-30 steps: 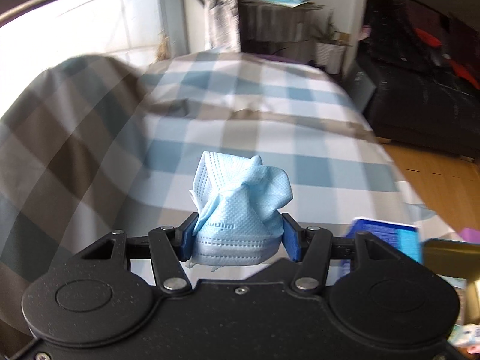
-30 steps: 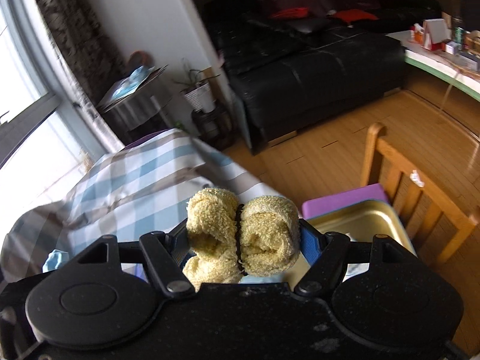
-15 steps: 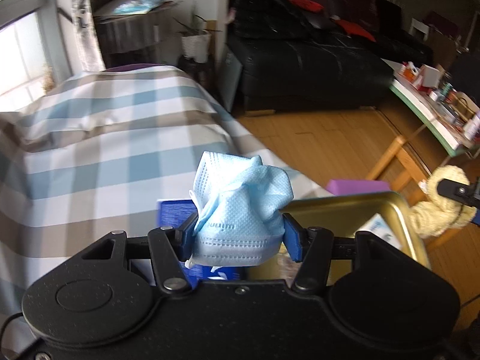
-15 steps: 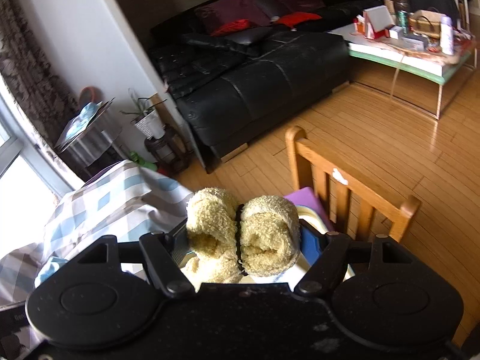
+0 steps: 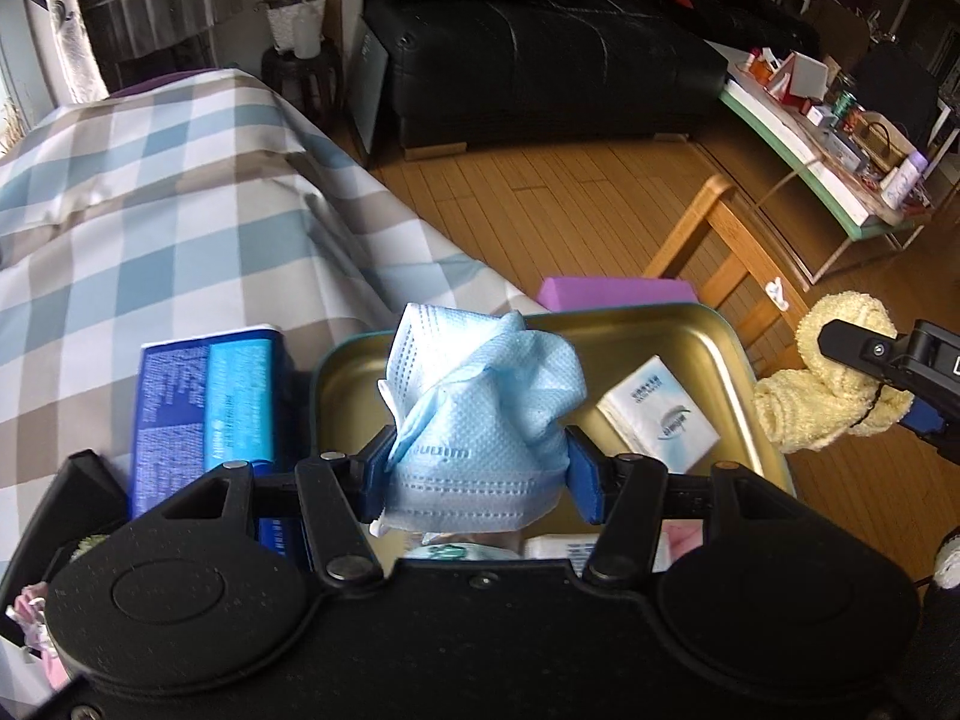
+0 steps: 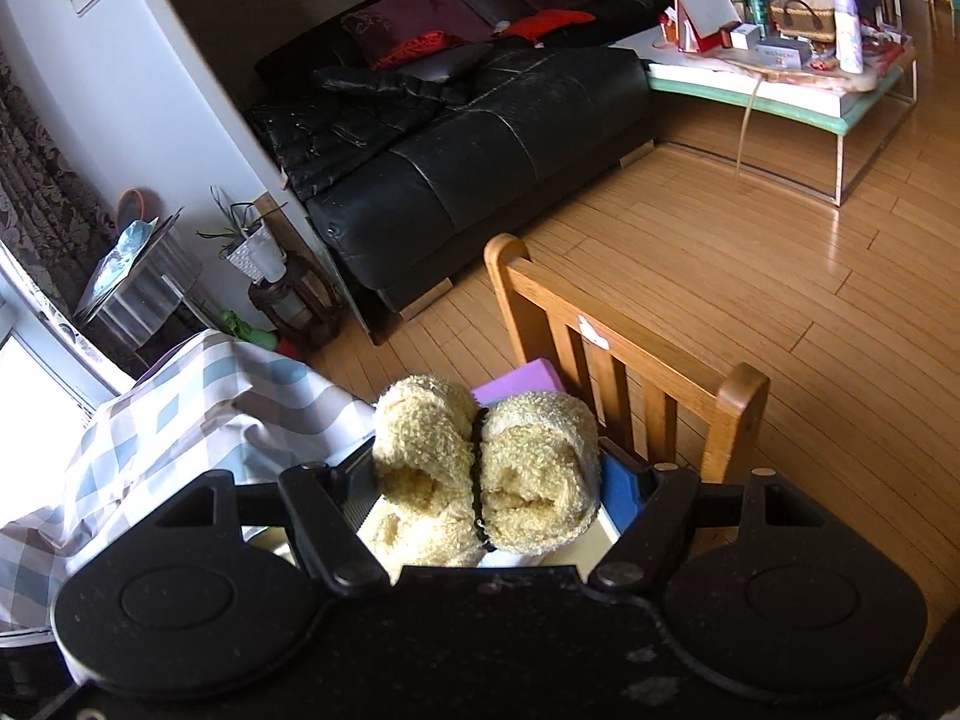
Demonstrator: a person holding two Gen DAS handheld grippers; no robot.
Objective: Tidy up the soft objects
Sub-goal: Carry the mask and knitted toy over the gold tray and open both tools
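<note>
A crumpled light-blue face mask (image 5: 480,420) is pinched between the blue pads of my left gripper (image 5: 477,474), which hangs over a gold metal tray (image 5: 708,348). A white tissue pack (image 5: 657,417) lies in the tray. My right gripper (image 6: 486,486) is shut on a rolled cream fluffy towel (image 6: 534,474) bound with a black band. In the left wrist view that cream towel (image 5: 828,384) hangs just past the tray's right rim, with the right gripper (image 5: 888,390) around it.
A blue box (image 5: 207,408) lies left of the tray on the checked blue and brown cloth (image 5: 150,222). A purple block (image 5: 612,291) and a wooden chair (image 6: 624,360) stand behind the tray. Farther off are a black sofa (image 6: 480,138) and a cluttered low table (image 6: 780,78).
My left gripper has swung right from the checked cloth to over the gold tray, still holding the mask. The right gripper moved toward the chair and tray with the towel.
</note>
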